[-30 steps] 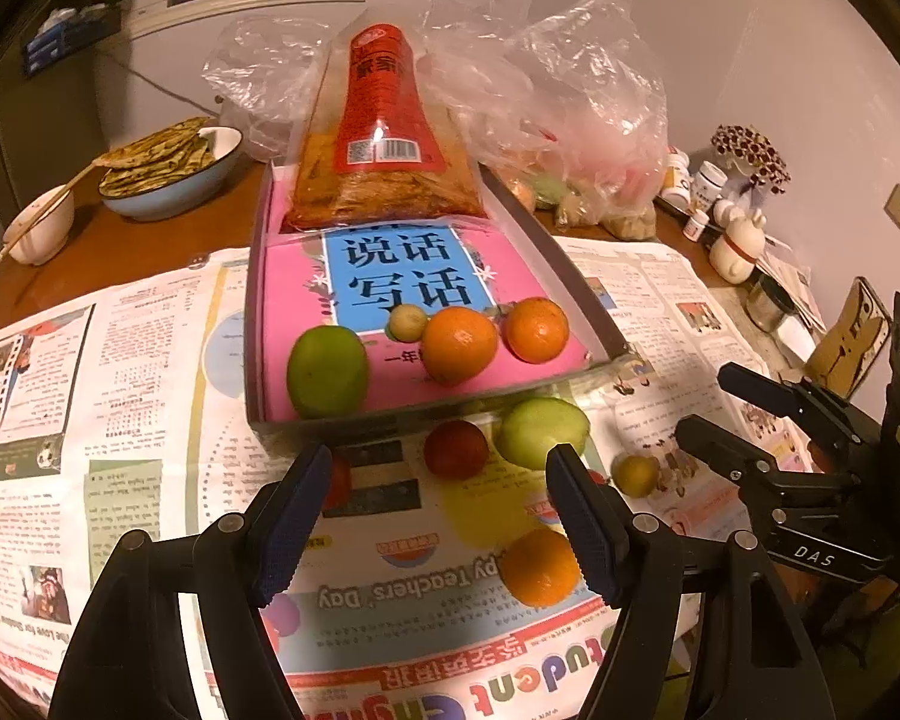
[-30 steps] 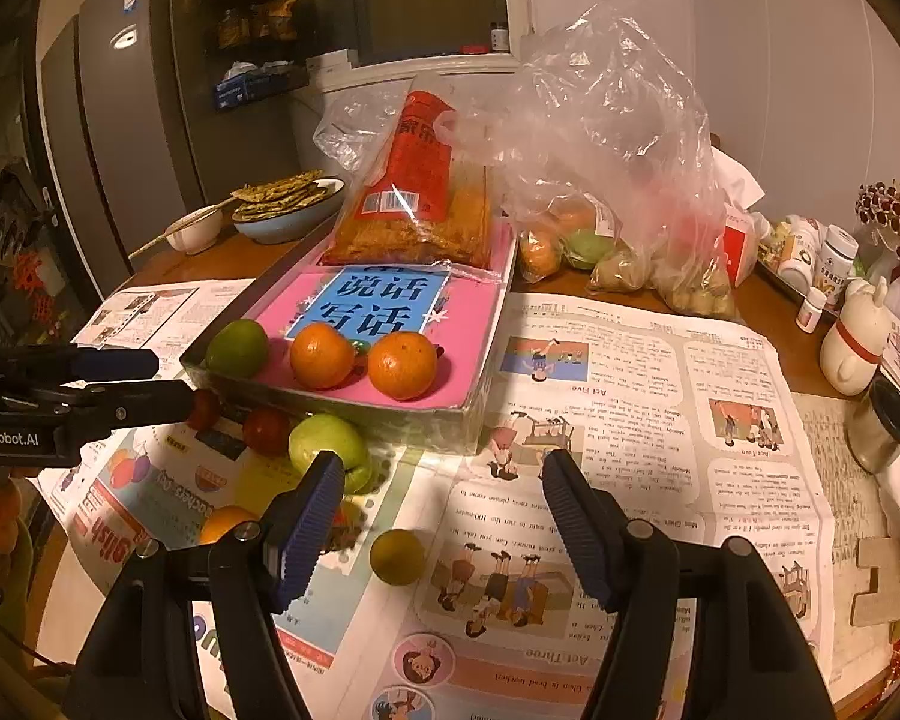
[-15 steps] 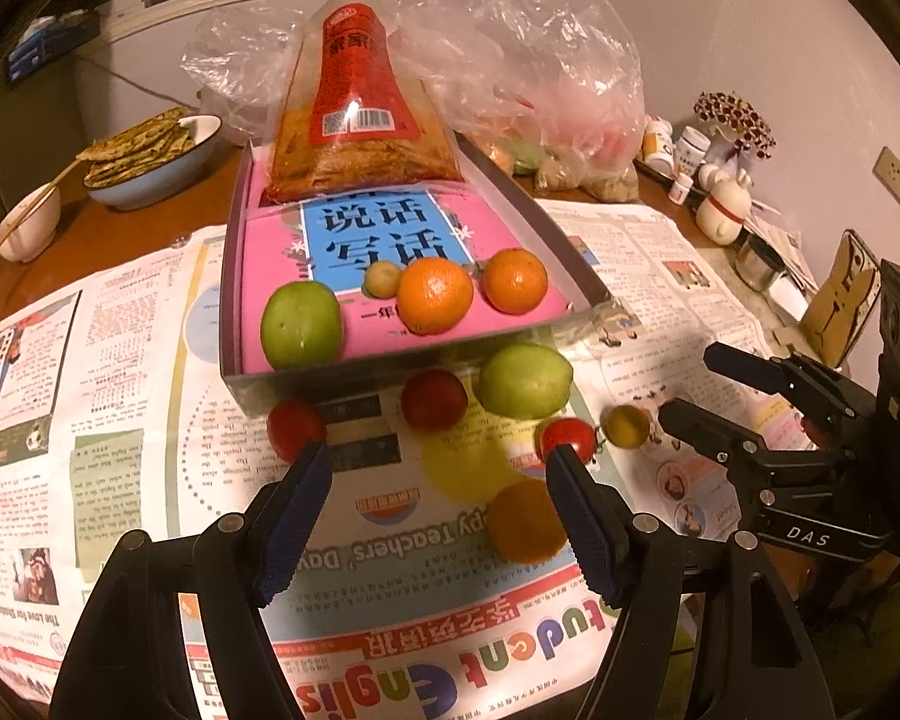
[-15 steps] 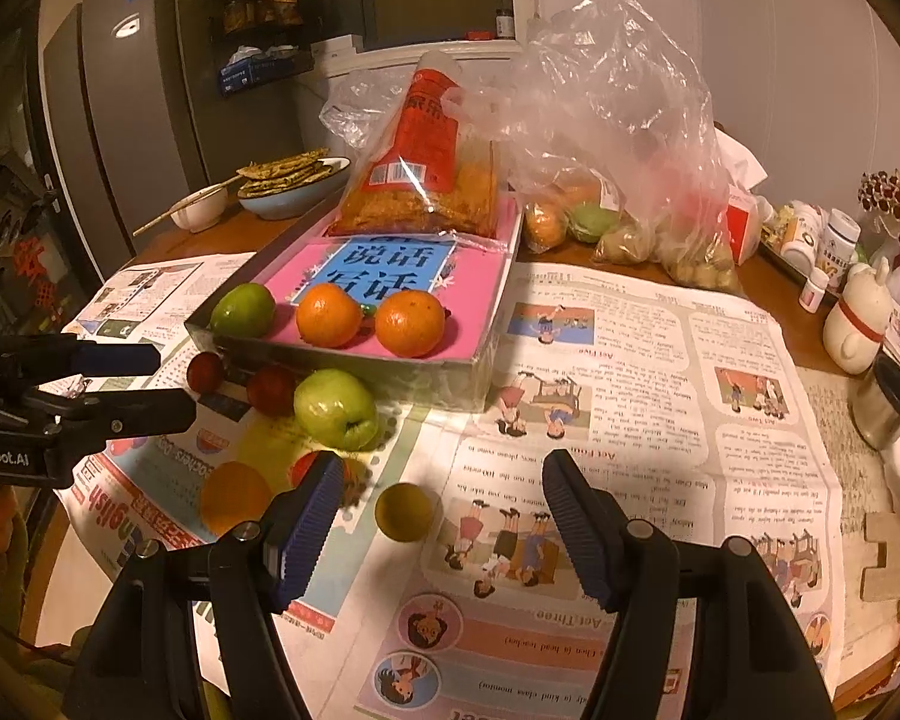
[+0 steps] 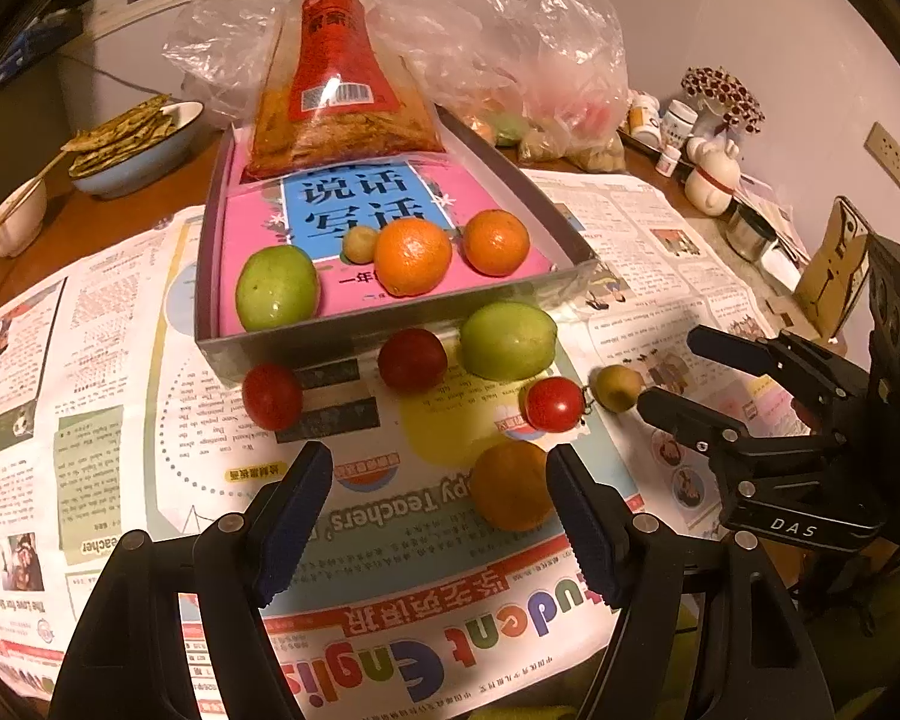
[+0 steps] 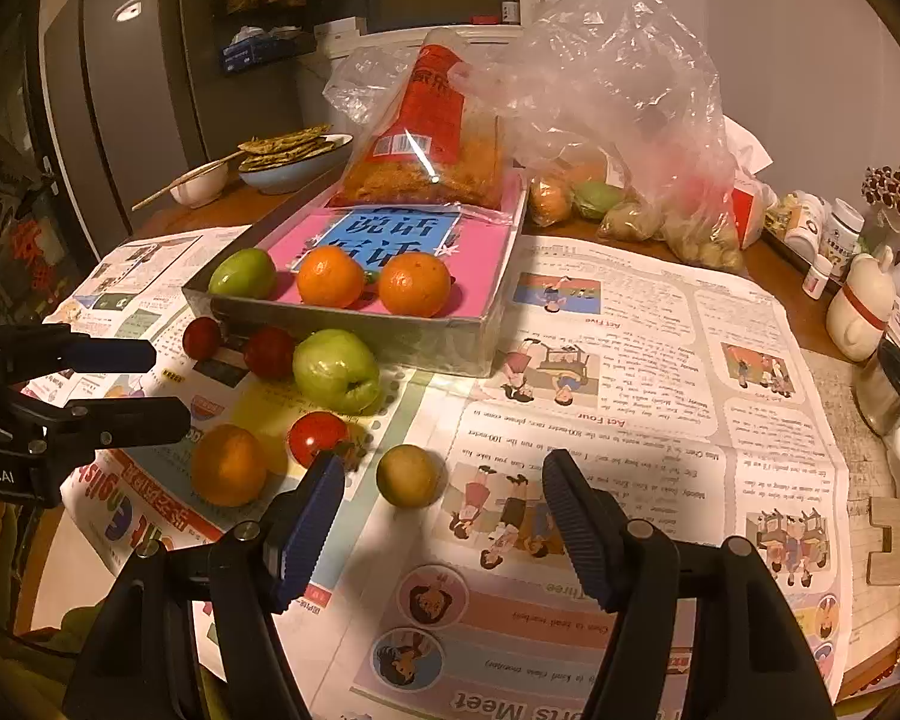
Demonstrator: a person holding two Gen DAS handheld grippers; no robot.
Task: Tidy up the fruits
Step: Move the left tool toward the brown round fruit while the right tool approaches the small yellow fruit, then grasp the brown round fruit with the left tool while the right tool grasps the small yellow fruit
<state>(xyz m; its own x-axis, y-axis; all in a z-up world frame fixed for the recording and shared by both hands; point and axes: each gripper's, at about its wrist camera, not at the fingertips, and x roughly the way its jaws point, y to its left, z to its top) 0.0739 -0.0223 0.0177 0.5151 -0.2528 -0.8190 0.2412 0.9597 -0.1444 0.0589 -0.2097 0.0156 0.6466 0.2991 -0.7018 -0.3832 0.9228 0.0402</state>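
Left fingers (image 5: 438, 516) nearer, both pairs apart, empty; four fruits in tray (image 5: 390, 333), six loose.

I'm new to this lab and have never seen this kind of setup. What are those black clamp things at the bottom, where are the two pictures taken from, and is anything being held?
They are two hand-held grippers, one in each of a person's hands, each with a camera looking along its fingers. One picture comes from the left gripper, the other from the right gripper; each also sees the other at its edge. Both are open and hold nothing. On the newspaper-covered table stands a shallow box holding a green fruit, two oranges and a small yellowish fruit. Loose in front of it lie another green fruit, three red fruits, an orange and a small yellow-green fruit.
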